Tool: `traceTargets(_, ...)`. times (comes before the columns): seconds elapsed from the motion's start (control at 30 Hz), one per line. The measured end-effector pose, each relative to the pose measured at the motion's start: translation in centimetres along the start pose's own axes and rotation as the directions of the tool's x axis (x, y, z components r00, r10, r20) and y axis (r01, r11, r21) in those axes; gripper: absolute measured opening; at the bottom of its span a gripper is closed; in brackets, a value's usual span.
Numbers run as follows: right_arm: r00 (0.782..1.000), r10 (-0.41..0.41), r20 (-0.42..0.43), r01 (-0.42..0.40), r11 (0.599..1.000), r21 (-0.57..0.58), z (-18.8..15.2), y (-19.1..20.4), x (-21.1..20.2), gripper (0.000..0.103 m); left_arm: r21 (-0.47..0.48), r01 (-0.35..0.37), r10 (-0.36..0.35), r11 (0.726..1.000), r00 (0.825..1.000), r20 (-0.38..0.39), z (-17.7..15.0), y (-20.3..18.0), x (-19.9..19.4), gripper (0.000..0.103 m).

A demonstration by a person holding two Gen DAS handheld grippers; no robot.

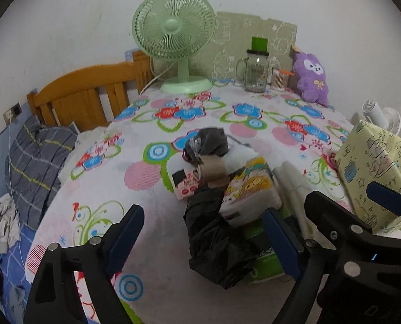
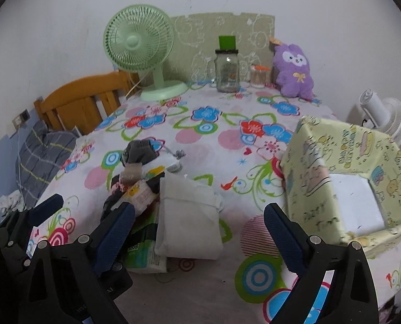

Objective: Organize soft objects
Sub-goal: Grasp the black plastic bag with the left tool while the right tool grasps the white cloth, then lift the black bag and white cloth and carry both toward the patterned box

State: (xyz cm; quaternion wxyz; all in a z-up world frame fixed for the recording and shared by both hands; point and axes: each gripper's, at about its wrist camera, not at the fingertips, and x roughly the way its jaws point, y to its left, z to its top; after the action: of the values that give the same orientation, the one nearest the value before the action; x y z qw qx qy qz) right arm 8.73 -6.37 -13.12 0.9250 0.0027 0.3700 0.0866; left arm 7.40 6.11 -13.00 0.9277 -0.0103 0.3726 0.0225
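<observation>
Not much writing can be read here. The yellow cartoon box (image 2: 343, 186) has handwritten-style letters on its inside wall, and they look like "Party Time", but that is not sure. The green pack (image 2: 143, 251) under the soft things has a small label that is too blurry to read.

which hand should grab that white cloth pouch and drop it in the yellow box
Right. The right gripper is open with the white pouch between its fingers, and the yellow box sits just to its right. The left gripper faces the black bag.
</observation>
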Motion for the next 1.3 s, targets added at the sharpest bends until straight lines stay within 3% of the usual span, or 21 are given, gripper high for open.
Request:
traceTargets(0.17,0.999,0.008,-0.043,-0.008,1.0,0.001,-0.3,0.3,1.6,0.095,-0.002,0.029,-0.029,1.0,0.998,-0.056,-0.3,0.0,1.3,0.076)
traceTargets(0.3,0.997,0.009,-0.08,-0.008,1.0,0.009,-0.4,0.4,2.9,0.091,-0.001,0.068,-0.068,0.998,0.993,-0.092,-0.5,-0.2,2.3,0.06)
traceTargets(0.5,0.993,0.024,-0.12,-0.021,0.999,0.024,-0.5,0.5,4.2,0.083,0.015,0.071,-0.069,0.997,0.993,-0.098,-0.6,-0.5,2.8,0.052)
traceTargets(0.73,0.986,0.069,-0.154,-0.062,0.997,0.052,-0.3,0.5,4.7,0.052,0.029,0.071,-0.068,0.997,0.993,-0.095,-0.5,-0.9,2.6,0.04)
traceTargets(0.93,0.987,0.067,-0.146,-0.06,0.997,0.054,-0.2,0.6,4.1,0.039,0.035,0.083,-0.08,0.996,0.993,-0.087,-0.2,-1.3,2.1,0.03)
traceTargets(1.0,0.988,0.066,-0.143,-0.059,0.997,0.056,-0.2,0.4,3.9,0.034,0.037,0.096,-0.092,0.995,0.992,-0.086,0.0,-1.5,1.9,0.022)
traceTargets(1.3,0.992,0.058,-0.109,-0.052,0.997,0.05,0.2,0.1,2.4,0.023,0.058,0.093,-0.09,0.994,0.994,-0.057,0.4,-2.4,0.6,0.02)
